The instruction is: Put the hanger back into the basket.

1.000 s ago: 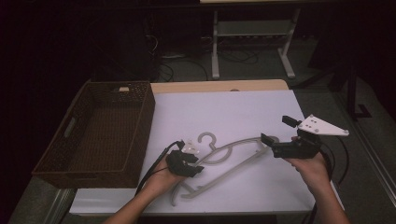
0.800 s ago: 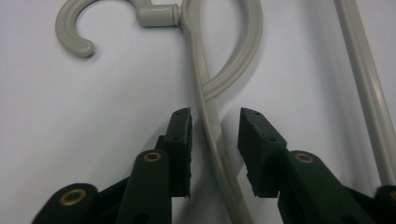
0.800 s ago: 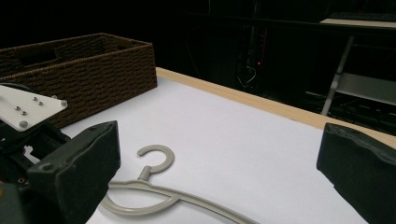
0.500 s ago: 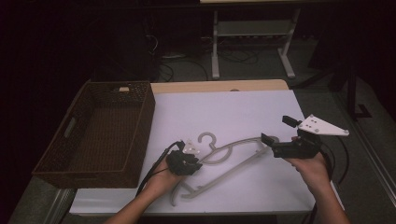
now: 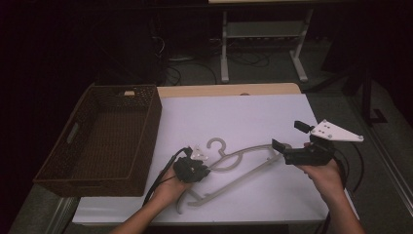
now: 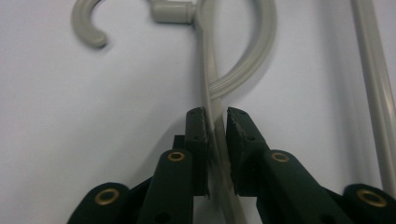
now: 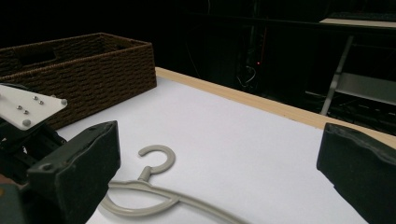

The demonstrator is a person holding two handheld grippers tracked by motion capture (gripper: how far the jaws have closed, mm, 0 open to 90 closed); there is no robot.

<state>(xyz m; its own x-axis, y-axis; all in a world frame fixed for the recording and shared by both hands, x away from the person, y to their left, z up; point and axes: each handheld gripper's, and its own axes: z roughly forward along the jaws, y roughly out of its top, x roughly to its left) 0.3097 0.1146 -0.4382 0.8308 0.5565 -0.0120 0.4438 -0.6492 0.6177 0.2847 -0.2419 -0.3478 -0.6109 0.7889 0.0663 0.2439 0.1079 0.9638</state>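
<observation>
A pale grey plastic hanger (image 5: 238,179) lies on the white table cover, its hook (image 5: 217,144) pointing away from me. My left gripper (image 5: 203,170) sits low at the hanger's neck. In the left gripper view its jaws (image 6: 215,123) have just been closing, and the pads (image 6: 197,128) now press on the thin hanger arm (image 6: 210,79) just below the hook. My right gripper (image 5: 291,136) hovers at the hanger's right end, jaws wide apart with nothing between them. In the right gripper view (image 7: 217,172) the hanger's hook (image 7: 156,158) lies ahead.
A brown woven basket (image 5: 146,126) stands at the table's left, also seen in the right gripper view (image 7: 93,65). The table's wooden far edge (image 5: 229,90) borders a dark floor with a metal stand (image 5: 263,34) and cables.
</observation>
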